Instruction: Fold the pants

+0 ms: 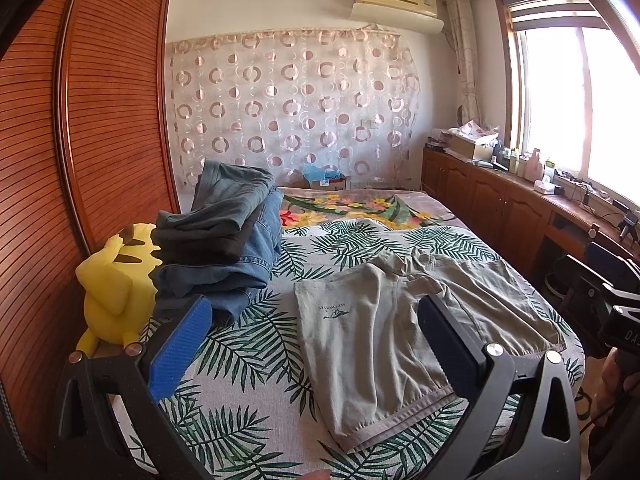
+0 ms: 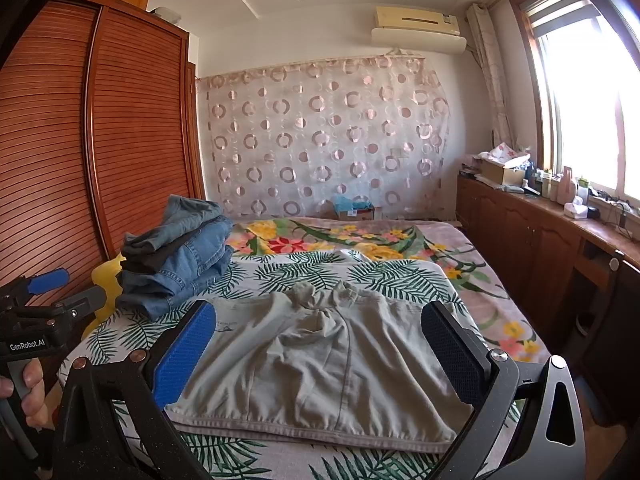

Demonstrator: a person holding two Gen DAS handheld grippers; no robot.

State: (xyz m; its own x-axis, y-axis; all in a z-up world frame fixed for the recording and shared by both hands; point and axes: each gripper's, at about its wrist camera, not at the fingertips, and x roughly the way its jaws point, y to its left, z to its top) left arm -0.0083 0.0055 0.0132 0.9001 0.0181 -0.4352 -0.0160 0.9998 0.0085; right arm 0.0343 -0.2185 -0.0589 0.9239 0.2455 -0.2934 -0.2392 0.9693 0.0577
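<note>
Leaf-print bedspread point(image 2: 280, 276) under rumpled khaki pants point(image 2: 320, 364)

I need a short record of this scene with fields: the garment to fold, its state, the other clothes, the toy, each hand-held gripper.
garment: khaki pants, lying on the leaf-print bed cover
state: spread out flat, wrinkled near the waist, not yet folded
other clothes: pile of folded jeans, to the left of the pants
toy: yellow plush toy, beside the pile, by the wardrobe
left hand-held gripper: open, above the pants, holding nothing
right hand-held gripper: open, above the pants, holding nothing
</note>
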